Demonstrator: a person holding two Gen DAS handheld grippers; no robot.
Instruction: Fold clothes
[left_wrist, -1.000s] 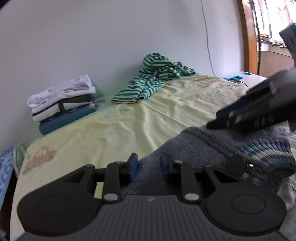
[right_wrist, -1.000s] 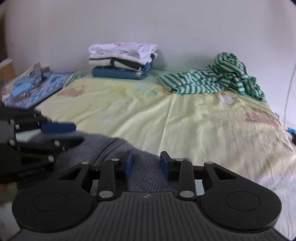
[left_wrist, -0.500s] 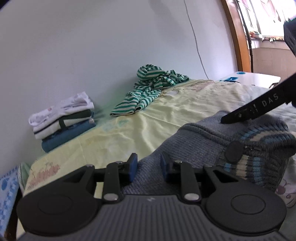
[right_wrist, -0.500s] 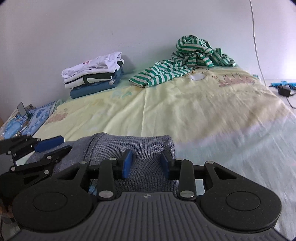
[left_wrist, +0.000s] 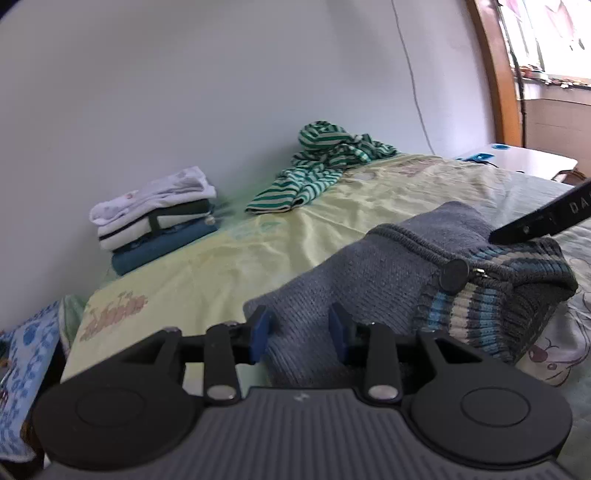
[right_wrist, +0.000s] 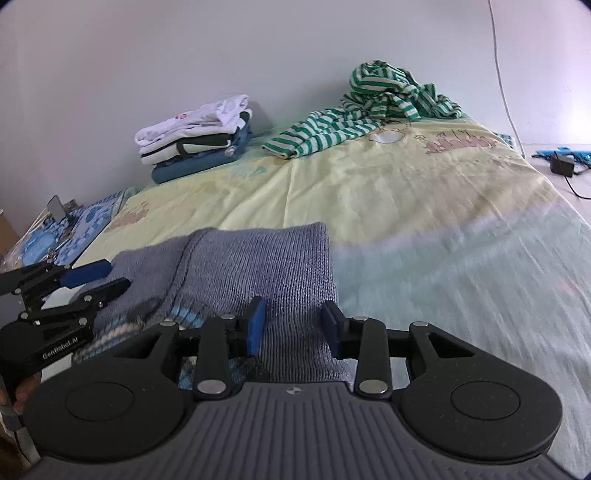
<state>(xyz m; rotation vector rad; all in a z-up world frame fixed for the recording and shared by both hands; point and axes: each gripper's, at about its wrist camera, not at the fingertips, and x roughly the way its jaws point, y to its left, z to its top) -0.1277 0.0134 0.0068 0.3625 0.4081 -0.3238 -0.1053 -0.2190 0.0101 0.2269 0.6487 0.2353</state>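
- Left gripper (left_wrist: 301, 328) is sitting with its blue pads a moderate gap apart, grey sweater (left_wrist: 388, 280) bunched between them; whether they are pinching cannot be told.
- Right gripper (right_wrist: 293, 326) is showing the same gap, sweater fabric (right_wrist: 273, 273) filling it.
- Sweater is lying on the yellow bedsheet (right_wrist: 388, 192), directly ahead of both tools.
- Folded stack (right_wrist: 195, 138) and striped garment (right_wrist: 369, 110) are resting well beyond, by the wall.

Two low, close fisheye views, one from each gripper, look across a bed (left_wrist: 258, 258) toward a wall (right_wrist: 184, 55). Both share a grey sweater (left_wrist: 369, 280) up close, a folded stack (right_wrist: 195, 136) and striped top (right_wrist: 369, 110) beyond.
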